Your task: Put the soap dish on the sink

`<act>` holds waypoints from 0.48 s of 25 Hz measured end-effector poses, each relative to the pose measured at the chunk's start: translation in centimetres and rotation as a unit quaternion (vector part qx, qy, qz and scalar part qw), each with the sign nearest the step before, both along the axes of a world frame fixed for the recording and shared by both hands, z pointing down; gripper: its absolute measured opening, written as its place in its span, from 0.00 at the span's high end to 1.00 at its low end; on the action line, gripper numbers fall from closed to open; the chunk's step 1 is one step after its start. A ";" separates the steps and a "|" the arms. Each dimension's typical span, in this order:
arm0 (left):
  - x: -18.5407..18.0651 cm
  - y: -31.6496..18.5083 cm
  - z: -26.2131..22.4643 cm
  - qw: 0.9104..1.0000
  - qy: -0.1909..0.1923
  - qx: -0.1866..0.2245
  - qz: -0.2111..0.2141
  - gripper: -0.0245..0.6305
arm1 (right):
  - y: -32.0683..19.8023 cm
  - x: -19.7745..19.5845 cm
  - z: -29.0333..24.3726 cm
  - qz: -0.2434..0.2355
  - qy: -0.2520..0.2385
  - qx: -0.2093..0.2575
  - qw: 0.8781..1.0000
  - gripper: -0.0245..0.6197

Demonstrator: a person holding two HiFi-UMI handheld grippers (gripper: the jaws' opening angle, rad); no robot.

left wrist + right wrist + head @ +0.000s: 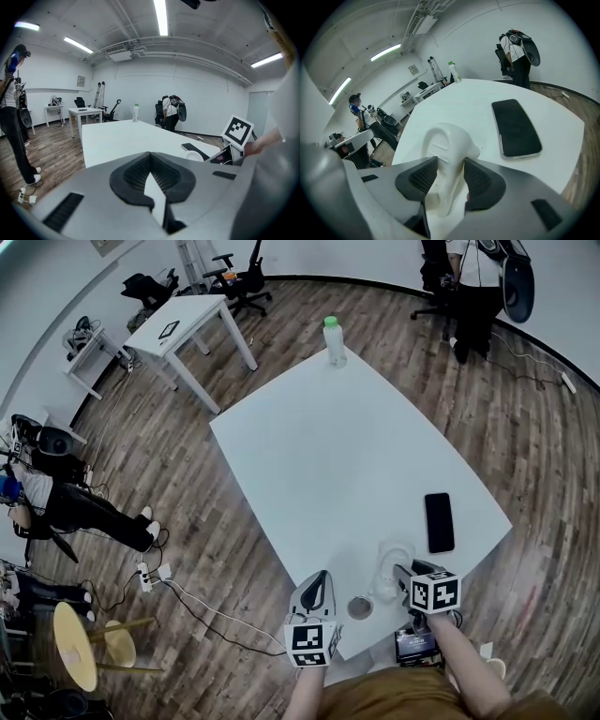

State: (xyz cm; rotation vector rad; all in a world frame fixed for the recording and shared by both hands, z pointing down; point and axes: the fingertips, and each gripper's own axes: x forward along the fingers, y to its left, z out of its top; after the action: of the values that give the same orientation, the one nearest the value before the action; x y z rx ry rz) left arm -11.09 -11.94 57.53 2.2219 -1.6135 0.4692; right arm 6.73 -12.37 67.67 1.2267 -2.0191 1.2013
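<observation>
My right tongs (450,160) stand wide open with the white soap dish (443,154) between the pads. The pads flank its narrow waist closely, but I don't read them as pressing on it. The dish lies flat on the white surface (328,456), near the surface's 5 o'clock corner in the head view. A dark phone (439,521) lies at 1 o'clock from it, apart but near. My left tongs (319,579) are closed, tips together, with nothing in them that I can make out. They hover at about 8 o'clock from the dish. Between them and the dish sits a small round grey thing (359,607), and I cannot tell what it is. I see nothing I would confidently call a sink.

What worries me:
- **Slipping:** the dish looks glossy and curved. If I close on its sloping shoulders and not on the waist, I judge it could squirt forward toward 12 o'clock or tilt out of the pads.
- **Falling:** the edge of the surface is near at 6 o'clock, so a nudge while closing or lifting could send the dish to the floor.
- **Clipping:** a swing toward 1 o'clock could strike the phone.
- **Misplacing:** with the target unclear, I could set the dish down in the wrong place.
</observation>
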 end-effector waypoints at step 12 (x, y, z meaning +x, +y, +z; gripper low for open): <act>-0.4 0.7 -0.5 1.000 -0.005 0.009 -0.003 0.95 | 0.8 1.6 -0.2 -0.007 0.054 0.030 0.998 0.70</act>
State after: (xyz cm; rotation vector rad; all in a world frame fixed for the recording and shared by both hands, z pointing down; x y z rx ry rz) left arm -11.50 -11.29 56.99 2.2313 -1.6351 0.4662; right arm 8.28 -11.58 67.42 1.2743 -1.9935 1.0519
